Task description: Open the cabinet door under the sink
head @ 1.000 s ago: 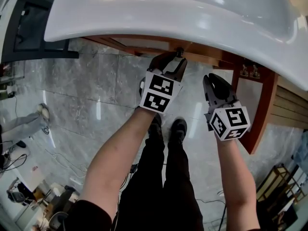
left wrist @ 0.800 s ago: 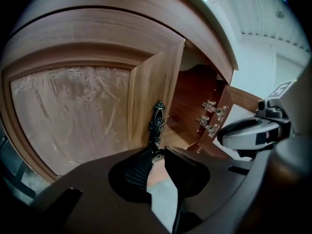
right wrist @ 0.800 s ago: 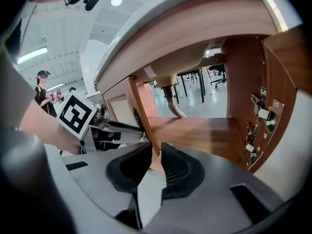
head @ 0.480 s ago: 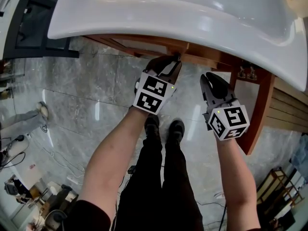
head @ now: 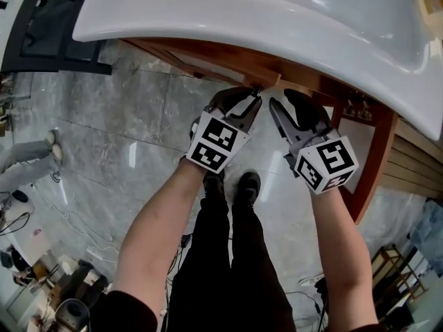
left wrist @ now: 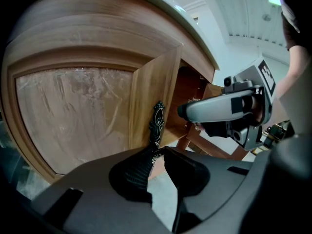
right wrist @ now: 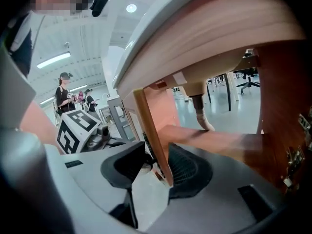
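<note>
The wooden cabinet door (left wrist: 73, 116) under the white sink (head: 242, 12) stands slightly ajar. On its free edge is a dark ornate handle (left wrist: 158, 118), just visible under the sink rim (head: 255, 88). My left gripper (head: 250, 97) (left wrist: 157, 155) has just been closing and is shut on the handle's lower end. My right gripper (head: 284, 101) (right wrist: 156, 162) sits right beside it. Its jaws have just been opening, and they now stand wide with the door's edge (right wrist: 152, 130) between them, untouched by the pads.
The cabinet's right door (head: 370, 158) hangs wide open with hinges (head: 358, 104) showing. A drain pipe (right wrist: 200, 108) runs down inside. My legs and shoes (head: 239, 185) stand on the marble floor. A dark rack (head: 41, 26) is at far left, and slatted wood (head: 415, 158) at right.
The left jaws narrowed onto the handle. The right gripper moved left and up to the door's edge beside the left one and its jaws spread wide.
</note>
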The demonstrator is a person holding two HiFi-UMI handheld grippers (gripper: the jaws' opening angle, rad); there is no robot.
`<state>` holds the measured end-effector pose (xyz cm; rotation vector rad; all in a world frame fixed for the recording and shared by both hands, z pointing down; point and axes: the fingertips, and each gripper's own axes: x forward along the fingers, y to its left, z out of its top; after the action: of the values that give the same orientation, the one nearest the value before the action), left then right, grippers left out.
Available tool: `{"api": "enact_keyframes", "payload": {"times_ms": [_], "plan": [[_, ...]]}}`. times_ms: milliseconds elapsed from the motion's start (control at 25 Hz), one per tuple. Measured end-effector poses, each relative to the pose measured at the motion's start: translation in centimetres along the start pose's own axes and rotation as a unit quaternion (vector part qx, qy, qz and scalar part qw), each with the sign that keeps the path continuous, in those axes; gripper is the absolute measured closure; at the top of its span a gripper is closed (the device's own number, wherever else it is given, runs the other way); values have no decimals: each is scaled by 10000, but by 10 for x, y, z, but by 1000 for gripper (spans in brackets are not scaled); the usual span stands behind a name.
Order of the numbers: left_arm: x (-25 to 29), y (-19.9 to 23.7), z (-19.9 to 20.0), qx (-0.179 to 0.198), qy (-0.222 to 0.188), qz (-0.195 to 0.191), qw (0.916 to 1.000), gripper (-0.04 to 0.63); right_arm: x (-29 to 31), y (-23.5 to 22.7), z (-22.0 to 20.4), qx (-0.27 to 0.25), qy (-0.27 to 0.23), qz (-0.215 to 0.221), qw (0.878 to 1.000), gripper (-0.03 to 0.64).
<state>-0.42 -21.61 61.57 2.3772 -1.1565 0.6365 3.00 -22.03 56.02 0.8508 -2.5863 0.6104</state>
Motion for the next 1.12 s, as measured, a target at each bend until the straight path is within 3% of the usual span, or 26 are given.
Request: {"api": "enact_keyframes", "payload": {"times_ms": [280, 760, 1120], "plan": [[-2, -1, -1, 53, -62, -179, 9998, 509, 27, 11, 12, -507, 106, 393, 9979, 433], [-25, -10, -17, -96, 67, -219, 9997, 505, 26, 49, 9, -1138, 305, 1298, 9845, 500], [-68, -20, -44, -355, 114, -172, 9992, 500, 12, 101, -9, -1069, 388, 1310, 9848, 497]]}}
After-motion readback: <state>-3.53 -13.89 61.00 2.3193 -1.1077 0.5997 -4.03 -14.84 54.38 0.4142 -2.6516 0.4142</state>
